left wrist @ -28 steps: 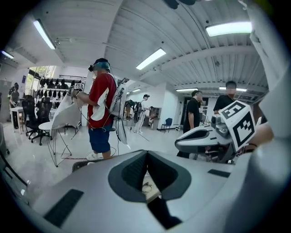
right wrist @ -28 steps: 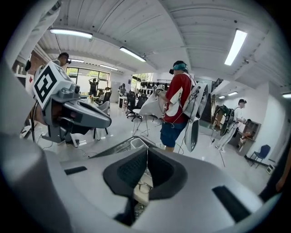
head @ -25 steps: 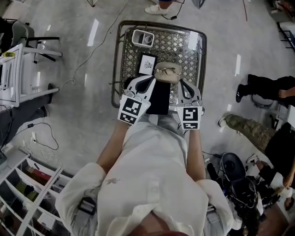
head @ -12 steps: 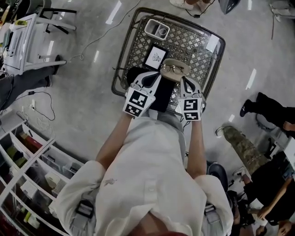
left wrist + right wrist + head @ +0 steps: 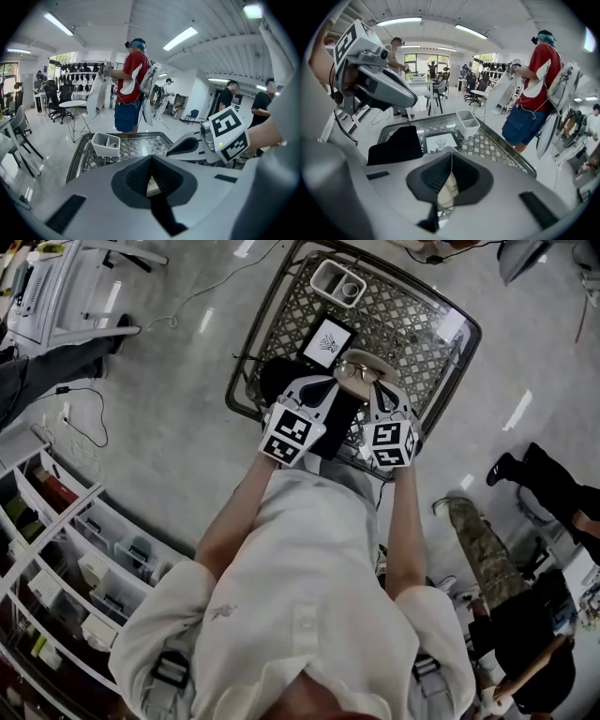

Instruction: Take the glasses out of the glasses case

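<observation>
A beige glasses case (image 5: 364,365) lies on the lattice-topped table (image 5: 427,343), with a pair of glasses (image 5: 353,371) resting on top of it. My left gripper (image 5: 327,384) is just left of the case, its jaws shut and empty. Just to the right of the case, my right gripper (image 5: 374,391) is also shut on nothing. In the left gripper view the jaw tips (image 5: 151,157) meet, and a strip of the case (image 5: 150,185) shows below them. The right gripper (image 5: 451,153) points over the case (image 5: 449,190).
A black cloth (image 5: 277,379) lies under my left gripper. A black-framed card with a white picture (image 5: 326,340) sits behind the case, and a white two-compartment tray (image 5: 341,282) is at the far edge. A person in red (image 5: 130,84) stands beyond the table. Shelving (image 5: 66,549) is at the left.
The head view has swung, so the table sits higher and more tilted. Both grippers stay shut and have edged closer to the two sides of the case.
</observation>
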The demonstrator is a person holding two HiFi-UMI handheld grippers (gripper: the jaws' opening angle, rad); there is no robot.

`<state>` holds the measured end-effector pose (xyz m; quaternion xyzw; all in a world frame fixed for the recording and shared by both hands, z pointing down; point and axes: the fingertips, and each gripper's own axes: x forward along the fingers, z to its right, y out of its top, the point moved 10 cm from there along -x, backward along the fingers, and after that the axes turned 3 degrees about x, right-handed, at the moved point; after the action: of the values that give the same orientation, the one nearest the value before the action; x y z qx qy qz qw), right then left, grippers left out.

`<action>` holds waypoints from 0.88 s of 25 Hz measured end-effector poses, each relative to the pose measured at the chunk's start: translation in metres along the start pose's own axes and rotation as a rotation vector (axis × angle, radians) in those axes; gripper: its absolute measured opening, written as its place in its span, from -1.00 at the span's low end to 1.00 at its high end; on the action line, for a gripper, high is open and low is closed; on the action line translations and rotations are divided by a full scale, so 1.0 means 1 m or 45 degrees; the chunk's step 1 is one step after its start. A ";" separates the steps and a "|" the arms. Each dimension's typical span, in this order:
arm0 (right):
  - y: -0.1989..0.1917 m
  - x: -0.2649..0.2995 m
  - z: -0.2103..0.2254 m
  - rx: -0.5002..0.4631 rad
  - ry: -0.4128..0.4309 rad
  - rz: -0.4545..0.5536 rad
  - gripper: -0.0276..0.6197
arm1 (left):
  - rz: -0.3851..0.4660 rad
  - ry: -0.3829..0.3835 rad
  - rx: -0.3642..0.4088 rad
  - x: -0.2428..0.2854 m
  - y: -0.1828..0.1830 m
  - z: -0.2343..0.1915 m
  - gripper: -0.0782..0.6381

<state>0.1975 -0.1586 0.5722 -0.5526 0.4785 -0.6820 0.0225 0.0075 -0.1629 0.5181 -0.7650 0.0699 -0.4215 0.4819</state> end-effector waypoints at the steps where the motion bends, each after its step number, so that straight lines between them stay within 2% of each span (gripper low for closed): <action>1: 0.000 0.004 0.000 -0.011 0.007 -0.009 -0.87 | -0.005 0.000 -0.006 0.002 -0.001 0.000 -0.75; 22: -0.024 0.067 0.008 -0.136 0.143 -0.151 -0.78 | -0.067 0.014 -0.102 0.037 -0.025 -0.006 -0.75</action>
<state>0.1898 -0.1879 0.6375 -0.5413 0.4813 -0.6854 -0.0743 0.0189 -0.1729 0.5600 -0.7828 0.0691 -0.4353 0.4393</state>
